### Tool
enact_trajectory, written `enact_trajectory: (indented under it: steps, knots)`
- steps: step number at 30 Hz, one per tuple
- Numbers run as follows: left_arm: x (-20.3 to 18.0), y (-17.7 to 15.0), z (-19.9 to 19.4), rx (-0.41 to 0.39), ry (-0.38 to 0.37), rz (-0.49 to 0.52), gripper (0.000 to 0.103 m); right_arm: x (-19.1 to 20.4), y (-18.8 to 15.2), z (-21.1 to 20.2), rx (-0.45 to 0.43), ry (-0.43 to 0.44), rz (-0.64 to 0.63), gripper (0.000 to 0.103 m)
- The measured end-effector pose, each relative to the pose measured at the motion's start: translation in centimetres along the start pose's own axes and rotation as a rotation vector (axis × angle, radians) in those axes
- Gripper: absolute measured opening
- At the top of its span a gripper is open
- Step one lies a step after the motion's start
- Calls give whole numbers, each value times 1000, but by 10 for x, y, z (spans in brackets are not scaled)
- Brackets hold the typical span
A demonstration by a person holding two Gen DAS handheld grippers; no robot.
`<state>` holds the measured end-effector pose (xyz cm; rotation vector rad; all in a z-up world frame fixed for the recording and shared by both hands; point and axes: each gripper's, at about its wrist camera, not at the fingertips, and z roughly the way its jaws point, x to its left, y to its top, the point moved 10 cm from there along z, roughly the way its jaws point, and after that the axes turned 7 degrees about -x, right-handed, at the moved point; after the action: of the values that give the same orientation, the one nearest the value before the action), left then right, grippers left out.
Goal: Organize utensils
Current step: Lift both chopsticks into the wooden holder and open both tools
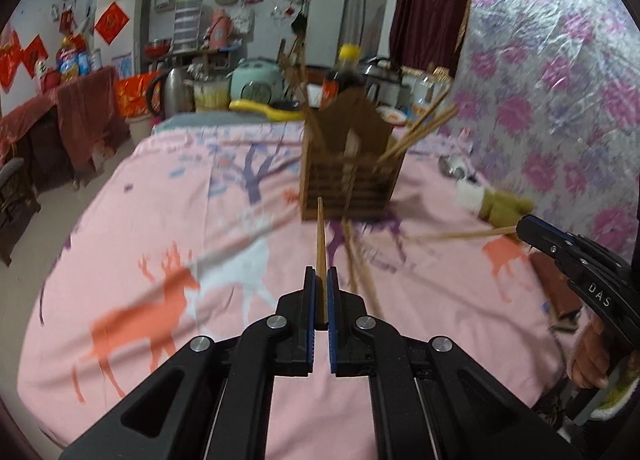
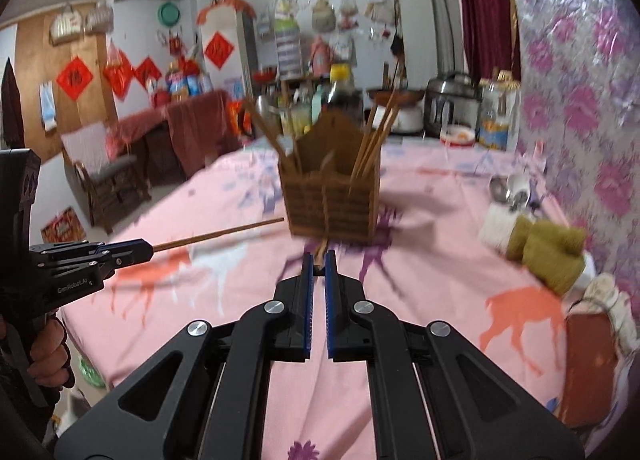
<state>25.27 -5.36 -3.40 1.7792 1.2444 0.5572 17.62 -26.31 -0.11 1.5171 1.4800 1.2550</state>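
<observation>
Left wrist, holder (image 1: 352, 176) mid-table, cloth (image 1: 160, 220) bare

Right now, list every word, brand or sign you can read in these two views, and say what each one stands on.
"DAS": white letters on the body of the right gripper.
"GenRobot.AI": small white print on the body of the left gripper; the last letters are unsure.
Red diamond paper signs on the wall: one character each, too blurred to read.
Label on the dark sauce bottle: too blurred to read.

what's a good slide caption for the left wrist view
Left hand-held gripper shut on a chopstick, aimed at the brown utensil holder on the pink tablecloth.
</observation>
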Motion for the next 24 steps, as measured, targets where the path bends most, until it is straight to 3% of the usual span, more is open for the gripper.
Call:
enact_trajectory:
  steps: [9,13,19,24]
  knots:
    - [-25,89,-4,-9,-45,77,6,-8,88,5,-93,5,-29,6]
    - [-25,114,10,45,-42,80,6,-15,137,16,-142,1,-19,6]
    - [-19,141,44,130,23,120,6,-21,208,36,-257,-38,-5,6]
    - [-21,150,79,228,2,104,6,-23,241,63,-342,-88,5,6]
